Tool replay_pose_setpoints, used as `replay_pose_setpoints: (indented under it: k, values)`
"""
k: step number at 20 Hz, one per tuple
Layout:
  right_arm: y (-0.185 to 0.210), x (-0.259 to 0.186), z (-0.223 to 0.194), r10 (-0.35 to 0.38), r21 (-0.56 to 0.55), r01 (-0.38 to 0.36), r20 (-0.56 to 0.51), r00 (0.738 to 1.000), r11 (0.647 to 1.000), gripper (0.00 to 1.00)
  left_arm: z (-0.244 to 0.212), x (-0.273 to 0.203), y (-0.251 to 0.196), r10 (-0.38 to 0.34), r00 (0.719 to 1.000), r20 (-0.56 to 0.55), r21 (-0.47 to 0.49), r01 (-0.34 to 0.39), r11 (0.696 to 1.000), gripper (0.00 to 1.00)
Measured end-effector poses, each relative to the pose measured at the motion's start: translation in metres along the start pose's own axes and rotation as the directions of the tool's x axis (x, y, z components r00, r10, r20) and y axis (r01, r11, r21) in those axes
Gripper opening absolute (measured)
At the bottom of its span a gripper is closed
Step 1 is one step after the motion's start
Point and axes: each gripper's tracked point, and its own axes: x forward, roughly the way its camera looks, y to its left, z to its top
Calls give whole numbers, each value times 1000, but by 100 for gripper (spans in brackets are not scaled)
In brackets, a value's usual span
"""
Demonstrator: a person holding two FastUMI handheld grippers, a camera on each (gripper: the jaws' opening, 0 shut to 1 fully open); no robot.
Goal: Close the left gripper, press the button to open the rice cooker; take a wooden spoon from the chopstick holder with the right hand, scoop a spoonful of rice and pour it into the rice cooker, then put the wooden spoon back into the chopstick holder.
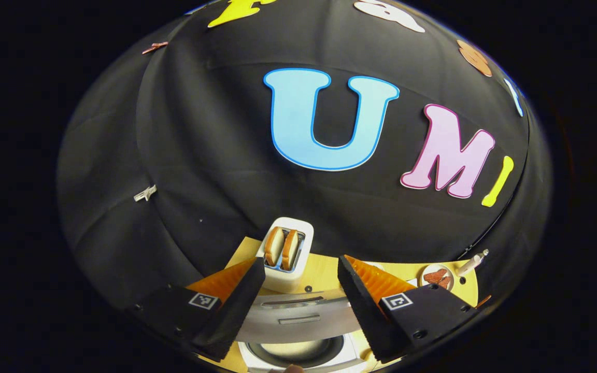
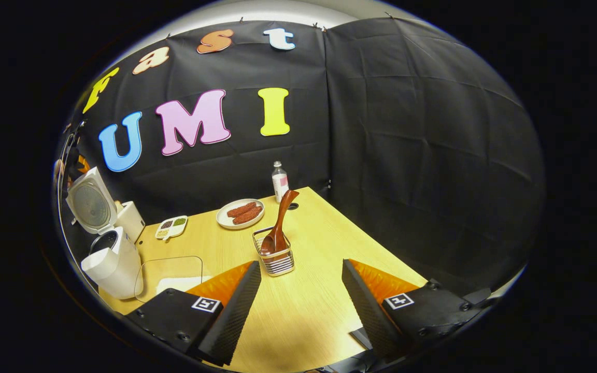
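The white rice cooker (image 2: 112, 264) stands at the table's left edge with its lid (image 2: 88, 204) swung up. In the left gripper view I look down on the raised lid (image 1: 293, 316) and the inner pot (image 1: 298, 352). My left gripper (image 1: 301, 290) hangs open just above them, holding nothing. A dark wooden spoon (image 2: 279, 223) stands in the wire chopstick holder (image 2: 276, 261) at mid-table. My right gripper (image 2: 301, 295) is open a short way in front of the holder, apart from it. A clear box of rice (image 2: 169, 277) sits between cooker and holder.
A white toaster (image 1: 285, 254) with two bread slices stands behind the cooker. Farther back are a plate of sausages (image 2: 240, 212), a small divided dish (image 2: 171, 227) and a bottle (image 2: 280, 181). Bare tabletop (image 2: 303, 321) lies under my right gripper.
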Motion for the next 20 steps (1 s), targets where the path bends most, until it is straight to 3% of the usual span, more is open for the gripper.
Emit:
replay_pose_setpoints:
  k: [4, 10, 13, 20]
  values:
    - [0, 9, -8, 9, -5, -10, -29, 1000, 1000, 99, -40, -26, -8, -3, 1000, -4, 0, 3, 1000, 99]
    - [9, 14, -30, 47, -5, -47, -82, 996, 999, 99, -138, -52, -14, 31, 999, -15, 15, -31, 999, 97]
    - [23, 12, -47, 95, -15, -98, -128, 987, 995, 99, -180, -53, -16, 53, 999, 11, 61, -54, 997, 98]
    - [39, 14, -45, 162, -59, -172, -145, 976, 983, 99, -240, -39, -16, 60, 998, 17, 9, -60, 998, 98]
